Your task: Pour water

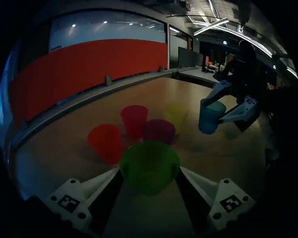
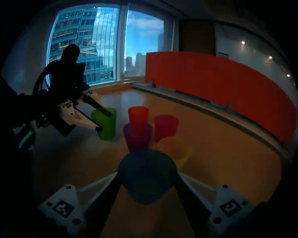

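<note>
Nothing I can read anywhere, just square black-and-white markers (image 1: pixel 68 203) printed on the claw fingers. The left claw (image 1: pixel 149 171) is clamped on a green cup (image 1: pixel 149 158), one finger on each side, cup upright. The right claw (image 2: pixel 147 177) grips a blue cup (image 2: pixel 147 166) the same way, and from the left gripper view it sits off to the right of the group. Between them on the desk (image 1: pixel 212 158) stand four more: a red cup (image 1: pixel 105 142), pink cup (image 1: pixel 134 120), purple cup (image 1: pixel 158 131) and yellow cup (image 1: pixel 176 115), bunched close together (too dark to tell what's inside any of them). The desk is wood-coloured. A long red panel (image 1: pixel 89 67) runs along the far edge, and a big window (image 2: pixel 85 43) shows glass towers and blue sky.
</note>
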